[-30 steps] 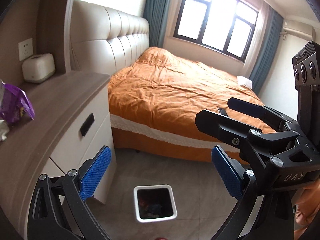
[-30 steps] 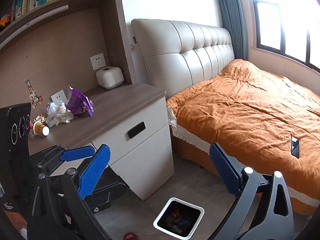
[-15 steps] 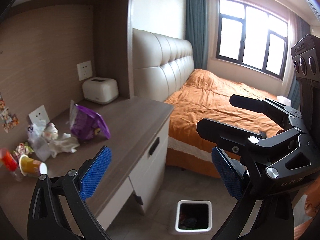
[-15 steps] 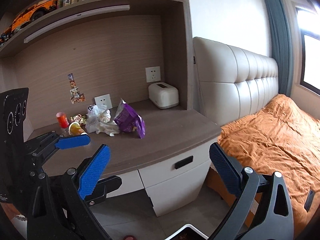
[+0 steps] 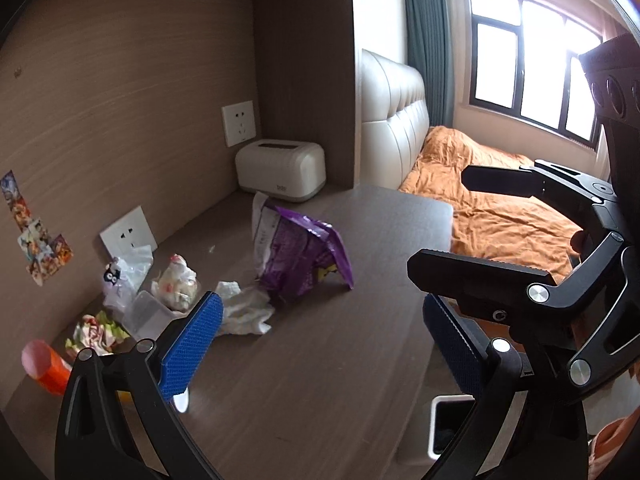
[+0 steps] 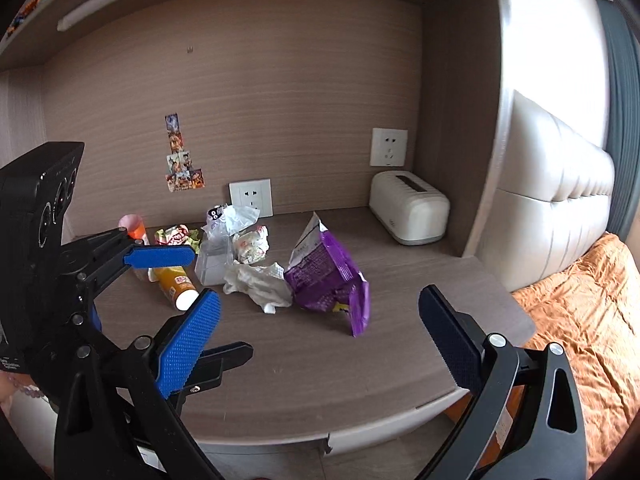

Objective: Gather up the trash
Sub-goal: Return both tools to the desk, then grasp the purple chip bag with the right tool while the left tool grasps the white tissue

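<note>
right gripper [image 6: 320,332] open, purple bag [image 6: 328,276] just beyond

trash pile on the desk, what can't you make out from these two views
- Yellow bottle: right wrist view, upper end behind the left tongs' blue pad; left wrist view hides nearly all of it.
- Trash bin: left wrist view only, cut by the left tongs' frame and the desk edge; contents too dark.
- Purple snack bag: print too small to read.
- Orange cup: blurred at the frame edge.

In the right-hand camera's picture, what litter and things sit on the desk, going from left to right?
Orange cup → yellow bottle → white crumpled tissue → purple snack bag → white tissue box.
</note>
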{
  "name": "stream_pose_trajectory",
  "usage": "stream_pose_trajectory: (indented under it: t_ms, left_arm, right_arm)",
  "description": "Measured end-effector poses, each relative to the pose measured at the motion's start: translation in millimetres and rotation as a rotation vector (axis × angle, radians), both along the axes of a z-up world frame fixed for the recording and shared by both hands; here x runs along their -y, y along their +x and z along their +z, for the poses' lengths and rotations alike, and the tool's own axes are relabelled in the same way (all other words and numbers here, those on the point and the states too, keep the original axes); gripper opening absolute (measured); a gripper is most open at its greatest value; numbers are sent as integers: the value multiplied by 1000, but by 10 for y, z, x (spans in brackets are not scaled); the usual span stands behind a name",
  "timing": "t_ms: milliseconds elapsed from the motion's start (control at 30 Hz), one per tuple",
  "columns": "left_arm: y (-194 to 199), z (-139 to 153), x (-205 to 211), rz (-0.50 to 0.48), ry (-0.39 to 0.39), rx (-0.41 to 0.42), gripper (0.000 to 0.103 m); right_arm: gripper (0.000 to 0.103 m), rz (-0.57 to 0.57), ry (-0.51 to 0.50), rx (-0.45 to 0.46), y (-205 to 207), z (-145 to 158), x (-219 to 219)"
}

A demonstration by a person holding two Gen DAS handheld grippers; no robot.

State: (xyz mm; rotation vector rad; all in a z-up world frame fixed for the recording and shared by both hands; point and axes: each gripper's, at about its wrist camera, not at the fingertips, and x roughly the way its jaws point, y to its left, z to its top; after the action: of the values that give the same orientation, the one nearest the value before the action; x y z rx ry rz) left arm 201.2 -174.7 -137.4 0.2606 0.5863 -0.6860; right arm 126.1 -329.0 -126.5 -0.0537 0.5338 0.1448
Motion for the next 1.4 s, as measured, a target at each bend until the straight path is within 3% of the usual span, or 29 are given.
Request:
stream_pose_trajectory:
  t_ms: [367, 533, 700, 767, 933, 1033, 1133, 1200, 1233, 1400]
  left_arm:
    - [856, -522, -72, -29, 98, -93, 98]
    - [1136, -689, -1, -42, 166, -129, 98]
    - [1323, -825, 28, -69, 183, -185, 97]
    - [1389, -901, 39, -87, 189, -226, 81]
    - [1461, -1032, 76, -83, 228, -225, 62]
    - [1490, -1050, 82, -74, 221, -225, 49]
    - [1504, -1023, 60, -49, 202, -223, 32]
    - [1517, -979, 33, -37, 172, -238, 27]
    - [1498, -947, 8, -32, 163, -241, 26]
    - [1331, -704, 11, -40, 123, -207, 26]
  right_arm:
    - [99, -32, 22, -71, 891, -413, -79]
    - [99, -33, 33, -95, 1205, -520, -73]
    - [99, -31, 39, -132, 1418, -652, -108]
    - [99, -44, 42, -145, 1480, -696, -106]
    - [98, -42, 58, -183, 1576, -793, -102]
    - [83, -39, 41, -177, 1592, -823, -137]
    - [47, -39, 33, -169, 1600, -790, -165]
    - [31, -49, 43, -175, 1594, -764, -137]
    - [16, -56, 62, -171, 1575, -739, -98]
    - [16, -90, 122, -140, 1396, -534, 111]
